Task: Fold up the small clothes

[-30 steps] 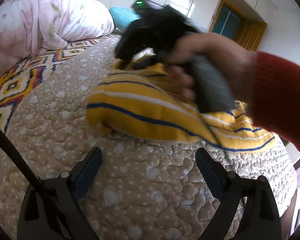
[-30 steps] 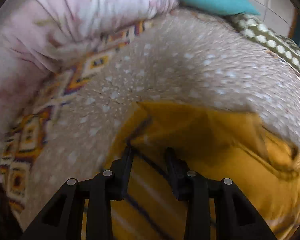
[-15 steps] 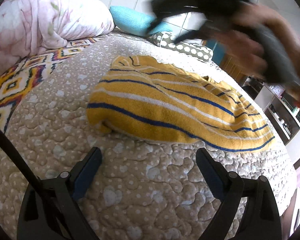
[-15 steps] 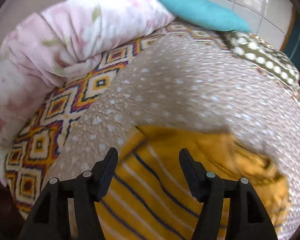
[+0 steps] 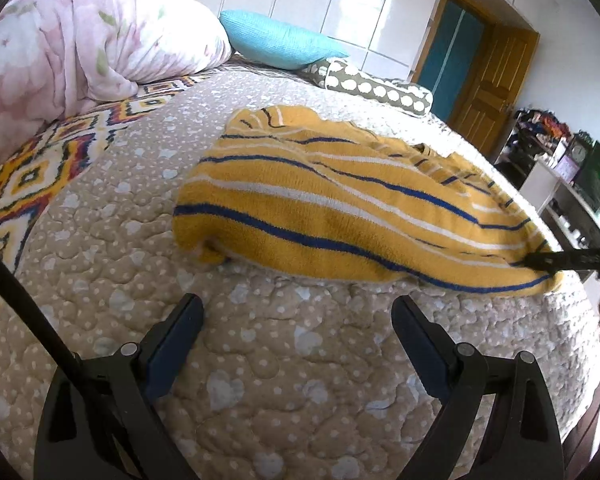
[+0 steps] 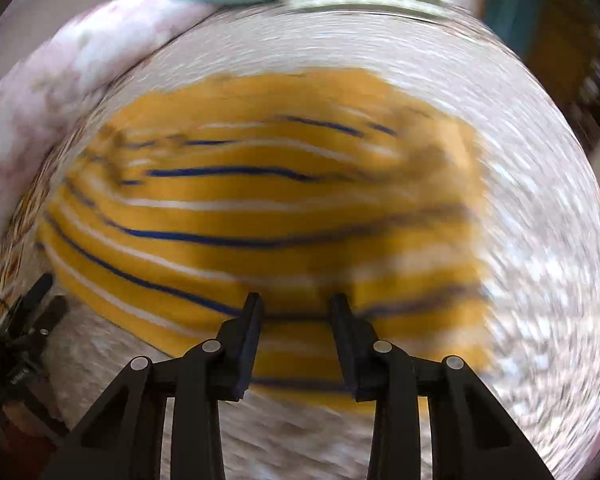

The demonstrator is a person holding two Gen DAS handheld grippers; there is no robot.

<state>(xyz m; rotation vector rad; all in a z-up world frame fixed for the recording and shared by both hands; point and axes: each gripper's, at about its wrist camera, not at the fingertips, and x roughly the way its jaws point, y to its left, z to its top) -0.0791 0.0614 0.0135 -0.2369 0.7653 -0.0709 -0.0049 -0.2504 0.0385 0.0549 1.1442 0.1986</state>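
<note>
Sweater [image 5: 340, 208], yellow with blue and white stripes, lies loosely folded on the quilted bedspread [image 5: 260, 360], filling the centre of the left wrist view. Its long axis runs from mid-left to the right edge of the frame, stripes parallel to it. Left gripper [image 5: 296, 320], at the lower centre, has its jaws spread wide with nothing between them; the sweater's near hem sits just above the fingertips, near but apart. At the far right of that frame a dark fingertip of the right gripper [image 6: 296, 304] meets the sweater's right-hand end. In the blurred right wrist view the jaws are closing, with the hem's edge lying between them; contact with the pads cannot be told. Judgement: the right hand is nearer the cloth, and the next fold likely starts from that end.
</note>
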